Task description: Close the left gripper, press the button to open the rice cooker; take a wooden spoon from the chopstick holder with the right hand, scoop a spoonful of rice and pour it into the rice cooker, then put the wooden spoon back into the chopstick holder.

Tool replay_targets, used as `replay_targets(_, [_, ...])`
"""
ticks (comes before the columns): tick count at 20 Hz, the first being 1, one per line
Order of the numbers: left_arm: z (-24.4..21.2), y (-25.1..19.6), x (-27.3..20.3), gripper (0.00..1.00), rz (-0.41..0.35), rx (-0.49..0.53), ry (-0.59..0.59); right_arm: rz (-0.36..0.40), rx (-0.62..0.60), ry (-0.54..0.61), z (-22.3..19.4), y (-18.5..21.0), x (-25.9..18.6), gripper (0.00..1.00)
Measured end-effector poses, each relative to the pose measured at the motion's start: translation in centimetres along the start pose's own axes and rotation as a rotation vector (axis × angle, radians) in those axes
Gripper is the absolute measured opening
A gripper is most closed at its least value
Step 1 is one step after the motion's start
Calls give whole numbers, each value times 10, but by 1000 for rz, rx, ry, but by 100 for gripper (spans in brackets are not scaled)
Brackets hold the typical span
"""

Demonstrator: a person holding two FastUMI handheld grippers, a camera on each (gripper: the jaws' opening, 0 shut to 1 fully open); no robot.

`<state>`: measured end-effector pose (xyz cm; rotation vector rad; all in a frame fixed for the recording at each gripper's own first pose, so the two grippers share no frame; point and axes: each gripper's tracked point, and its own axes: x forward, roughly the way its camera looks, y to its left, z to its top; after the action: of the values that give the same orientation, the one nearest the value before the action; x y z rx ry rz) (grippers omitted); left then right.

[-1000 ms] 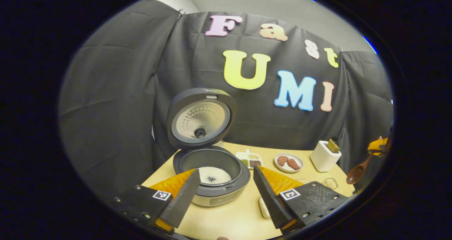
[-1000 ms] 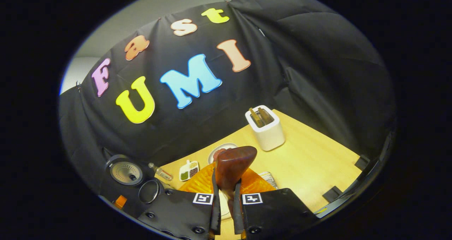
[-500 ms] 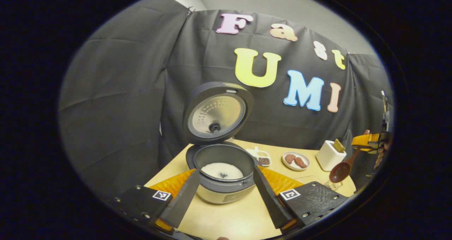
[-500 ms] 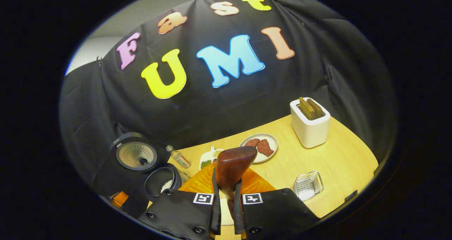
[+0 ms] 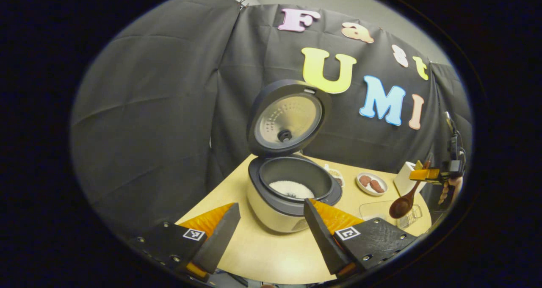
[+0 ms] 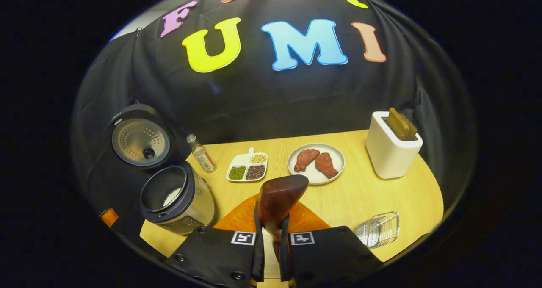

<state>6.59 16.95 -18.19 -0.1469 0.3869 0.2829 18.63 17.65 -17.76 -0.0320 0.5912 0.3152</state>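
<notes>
Left gripper (image 5: 271,233) hangs low over the near edge of the wooden table (image 5: 271,254), its 2 fingers spread wide apart with nothing between them. Straight ahead past those fingers sits the rice cooker (image 5: 288,195), lid (image 5: 288,118) standing upright, white rice (image 5: 292,189) lying in the pot. Off at the right rim of this view, the right gripper (image 5: 432,174) is held up in a hand (image 5: 449,190), and here you get the whole wooden spoon (image 5: 404,201) side-on: handle pinched up top, bowl hanging down over a clear dish (image 5: 387,209), well apart from the cooker.

Over to the right gripper view: the right gripper (image 6: 271,254) is clamped on the spoon, both fingers pressing its handle, and the spoon's bowl (image 6: 281,197) rears up just past the fingertips, back side to the camera. Whether it carries any rice, cannot tell. This view lays out the tabletop the other one squeezes: the cooker (image 6: 178,201) down at the left, a small bottle (image 6: 202,153) just beside it, a 3-part tray (image 6: 247,168) of beans and grains, a plate (image 6: 334,154) with 2 reddish pieces, the white chopstick holder (image 6: 391,148) at the right with wooden tools poking out, and a clear ribbed container (image 6: 379,228) near the front edge.
</notes>
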Motion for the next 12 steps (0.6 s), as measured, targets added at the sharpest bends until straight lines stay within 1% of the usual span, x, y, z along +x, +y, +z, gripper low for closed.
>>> replay_targets(1, [-2, 3, -1, 94, 6, -2, 5, 21, 4, 18, -9, 6, 7, 16])
replay_targets(3, [-1, 8, -2, 95, 7, -18, 1, 15, -37, 43, -25, 8, 17, 16])
replay_targets(4, [1, 11, -1, 95, 11, -25, -3, 9, -55, 54, -33, 9, 21, 12])
replay_targets(5, [2, 15, -1, 95, 17, -27, -7, 10, -71, 66, -41, 11, 25, 16])
replay_targets(6, [1, 19, -1, 95, 23, -29, -10, 3, -82, 79, -51, 14, 29, 16])
replay_targets(7, [1, 23, -1, 95, 29, -30, -8, -3, -77, 101, -60, 15, 31, 16])
replay_targets(9, [-4, 30, 1, 95, 41, -39, -4, 14, -23, 123, -70, 31, 37, 16])
replay_targets(10, [-4, 28, 2, 94, 41, -49, -2, 35, 4, 146, -75, 41, 37, 16])
replay_targets(12, [-6, 26, 1, 95, 39, -67, 6, 60, 43, 173, -78, 54, 38, 16])
